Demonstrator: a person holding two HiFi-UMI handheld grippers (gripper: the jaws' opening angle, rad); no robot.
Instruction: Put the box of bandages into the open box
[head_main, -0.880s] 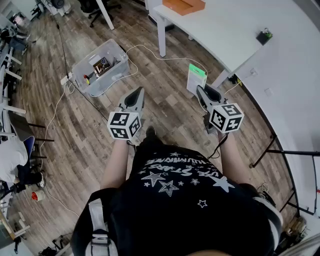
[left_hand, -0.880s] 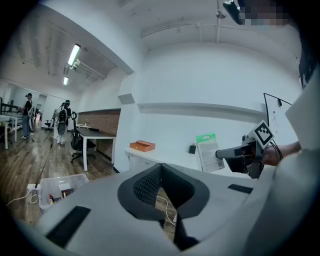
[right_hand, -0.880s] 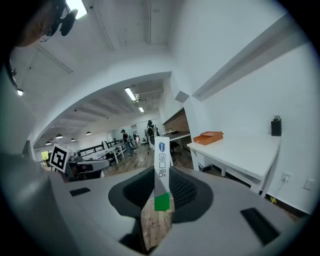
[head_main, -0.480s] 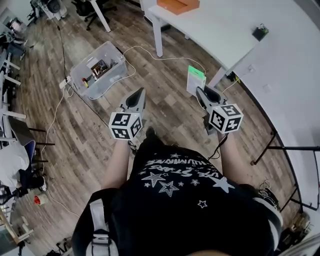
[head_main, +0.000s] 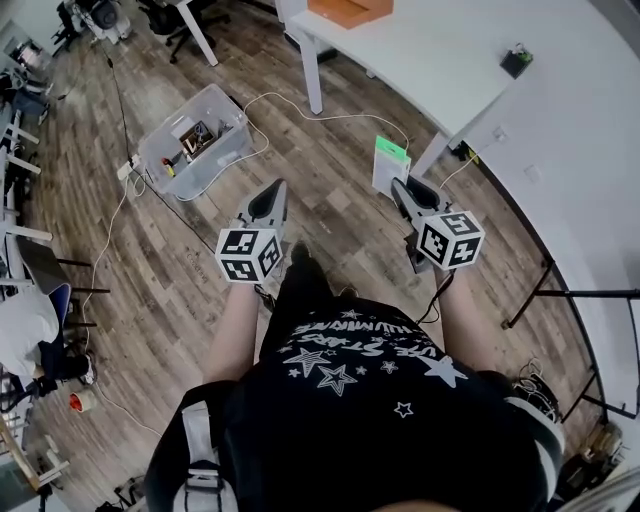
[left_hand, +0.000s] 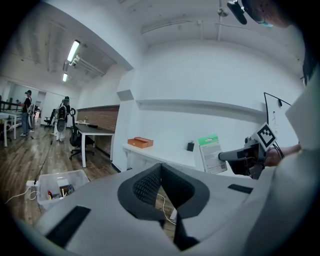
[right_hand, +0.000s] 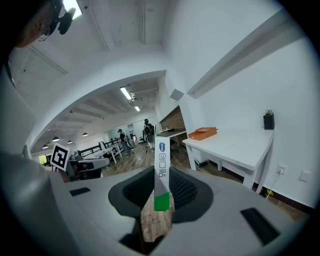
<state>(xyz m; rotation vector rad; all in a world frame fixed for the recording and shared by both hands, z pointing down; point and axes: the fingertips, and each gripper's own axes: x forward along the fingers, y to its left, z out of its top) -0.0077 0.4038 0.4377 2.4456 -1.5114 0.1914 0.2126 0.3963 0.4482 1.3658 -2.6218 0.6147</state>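
The box of bandages (head_main: 390, 163) is flat and white with a green end. My right gripper (head_main: 404, 186) is shut on it and holds it upright over the wooden floor. In the right gripper view the box of bandages (right_hand: 161, 172) stands edge-on between the jaws. The open box (head_main: 350, 9) is orange and lies on the white table (head_main: 440, 60) ahead; it also shows as the open box (right_hand: 202, 132) and the open box (left_hand: 140, 142). My left gripper (head_main: 273, 190) is held at the same height, shut with nothing in it, its pads (left_hand: 150, 185) touching.
A clear plastic bin (head_main: 195, 140) of small items stands on the floor at the left, with white cables (head_main: 300, 110) running past it. A small dark object (head_main: 517, 58) sits on the table's right end. Office chairs (head_main: 170, 15) and desks stand further back. A white wall (head_main: 590, 160) runs along the right.
The head view has drifted slightly, so the bin and the table sit a little differently in the picture. Both grippers keep their pose, and the right one still holds the box of bandages.
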